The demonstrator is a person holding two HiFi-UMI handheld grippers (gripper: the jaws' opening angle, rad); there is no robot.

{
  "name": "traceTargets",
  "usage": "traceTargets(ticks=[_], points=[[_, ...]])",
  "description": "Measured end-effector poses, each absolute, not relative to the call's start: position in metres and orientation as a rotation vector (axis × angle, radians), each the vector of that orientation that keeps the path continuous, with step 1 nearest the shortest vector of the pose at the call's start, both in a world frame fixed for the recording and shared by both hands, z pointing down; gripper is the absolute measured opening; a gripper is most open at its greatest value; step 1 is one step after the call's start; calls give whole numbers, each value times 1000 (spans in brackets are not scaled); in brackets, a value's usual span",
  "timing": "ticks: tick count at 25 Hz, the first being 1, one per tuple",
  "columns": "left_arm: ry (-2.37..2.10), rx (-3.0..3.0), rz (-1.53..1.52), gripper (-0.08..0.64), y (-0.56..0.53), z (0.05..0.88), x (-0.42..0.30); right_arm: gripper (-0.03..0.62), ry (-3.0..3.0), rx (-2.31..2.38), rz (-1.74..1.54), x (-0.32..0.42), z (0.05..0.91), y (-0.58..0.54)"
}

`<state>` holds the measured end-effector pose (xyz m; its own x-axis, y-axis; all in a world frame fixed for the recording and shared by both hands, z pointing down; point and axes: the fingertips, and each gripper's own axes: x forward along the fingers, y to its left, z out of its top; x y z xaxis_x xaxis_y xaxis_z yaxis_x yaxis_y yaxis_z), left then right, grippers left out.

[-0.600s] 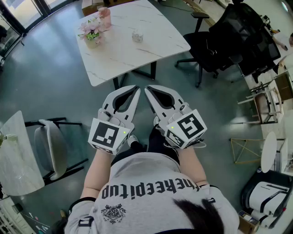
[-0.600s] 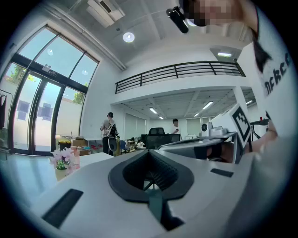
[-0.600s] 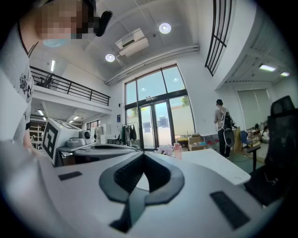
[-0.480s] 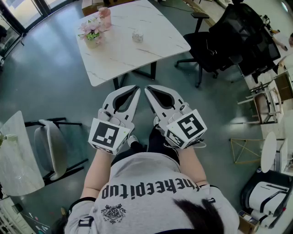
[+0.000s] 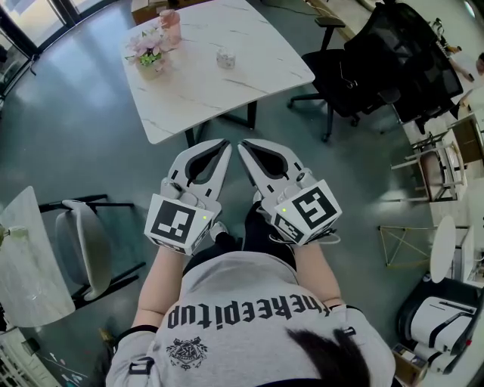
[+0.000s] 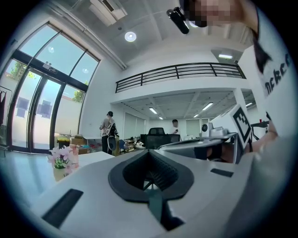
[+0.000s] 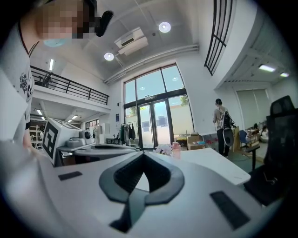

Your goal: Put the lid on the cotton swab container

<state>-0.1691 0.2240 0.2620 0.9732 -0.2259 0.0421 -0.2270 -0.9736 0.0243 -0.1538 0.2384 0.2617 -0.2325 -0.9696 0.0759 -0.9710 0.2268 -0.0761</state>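
Person holds two tools near a marble counter (image 5: pixel 198 83).
Left tool (image 5: pixel 224 143) and right tool (image 5: pixel 243 145): jaws together, both empty.

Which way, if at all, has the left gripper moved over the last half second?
No, no visible move. The left gripper keeps its tip just short of the marble table's near edge in the head view, shut and empty beside the right gripper.

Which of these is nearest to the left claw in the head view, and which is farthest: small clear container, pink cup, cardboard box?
1. small clear container, on the table, ahead of the left claw.
2. pink cup, at the table's far left end.
3. cardboard box, beyond the table, at the picture's top edge.
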Motion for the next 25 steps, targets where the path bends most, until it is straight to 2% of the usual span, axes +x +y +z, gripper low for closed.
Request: traceTargets(ticks=[25], points=[[-504, 3045, 100, 15, 134, 274, -76, 11, -2560, 1794, 271, -60, 273, 148]])
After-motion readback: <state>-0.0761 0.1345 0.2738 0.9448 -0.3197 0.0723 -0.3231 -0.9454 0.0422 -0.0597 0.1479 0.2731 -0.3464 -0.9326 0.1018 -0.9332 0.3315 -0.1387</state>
